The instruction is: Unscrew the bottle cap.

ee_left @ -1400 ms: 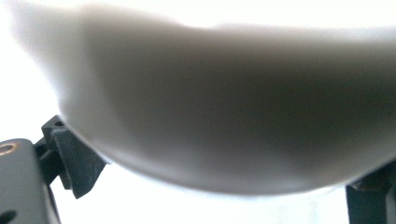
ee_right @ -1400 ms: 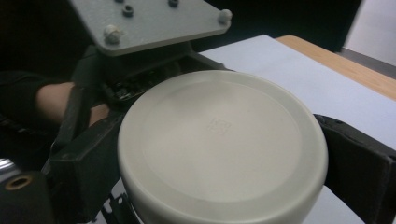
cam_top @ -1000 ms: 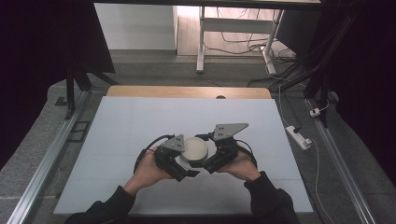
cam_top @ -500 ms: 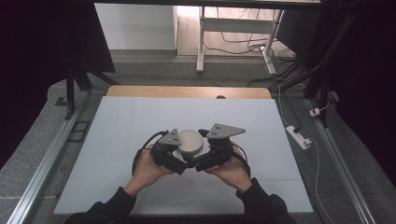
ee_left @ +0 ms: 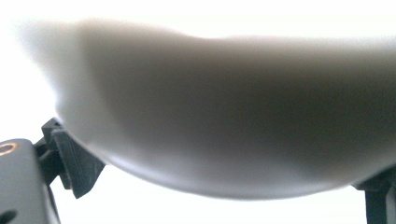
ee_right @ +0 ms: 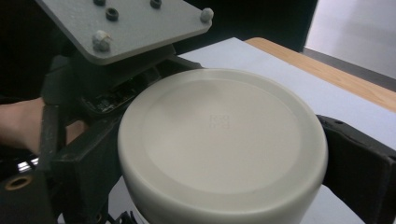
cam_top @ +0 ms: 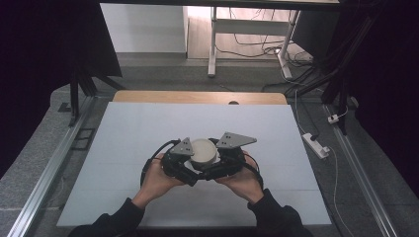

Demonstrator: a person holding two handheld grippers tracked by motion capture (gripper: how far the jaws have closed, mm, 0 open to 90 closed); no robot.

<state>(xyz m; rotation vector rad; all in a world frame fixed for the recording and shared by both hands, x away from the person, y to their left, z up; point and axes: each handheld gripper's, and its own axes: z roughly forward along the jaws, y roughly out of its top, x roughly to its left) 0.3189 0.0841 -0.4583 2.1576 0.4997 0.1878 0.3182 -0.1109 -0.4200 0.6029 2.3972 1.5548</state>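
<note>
**Two grippers close around one white round container**

At the near middle of the white table (cam_top: 148, 123), a person holds a round, off-white container (cam_top: 204, 152) between two handheld tools. It looks like a squat tub turned bottom up, its flat base facing the ceiling with a faint stamped mark at the centre, clearest in the right gripper view (ee_right: 219, 140).

The left gripper (cam_top: 184, 163) comes at it from the left, the left hand (cam_top: 157, 178) wrapped around its body. Its jaws stand wide, one at each side of the tub's curved wall, and in the left gripper view that wall (ee_left: 224, 116) sits pressed up close and blurred between them.

The right gripper (cam_top: 222, 165) comes in from the right, held by the right hand (cam_top: 244, 181). Its jaws are spread just as wide and bracket the tub on both flanks, seemingly touching it.

The grey three-cornered plates on the two tools nearly meet over the tub. A wooden strip (cam_top: 197, 97) edges the table's far side.
</note>
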